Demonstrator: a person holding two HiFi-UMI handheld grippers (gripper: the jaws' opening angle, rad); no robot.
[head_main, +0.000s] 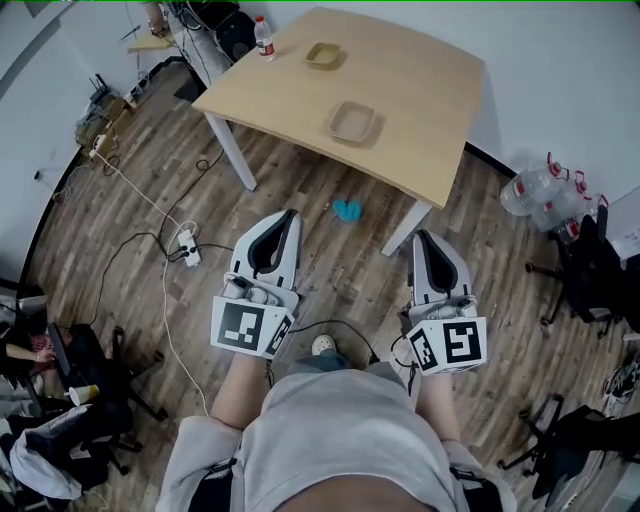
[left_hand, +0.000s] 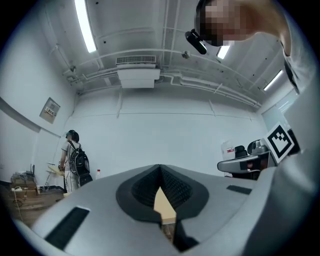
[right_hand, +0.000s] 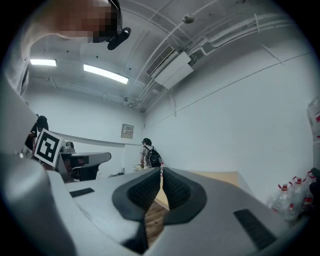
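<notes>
Head view — left claw (head_main: 287, 216) clenched, empty | right claw (head_main: 424, 238) likewise | table (head_main: 420, 110) ahead — blue object (head_main: 347, 210) on floor beneath.

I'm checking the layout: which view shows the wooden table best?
The head view: the whole table top with both trays. The left gripper view shows only a sliver between its fingers; the right gripper view, one edge.

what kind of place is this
Probably an office-style lab or workroom: a light wooden table by a white wall, black office chairs at the edges, and a power strip with cables trailing over the wood floor.
</notes>
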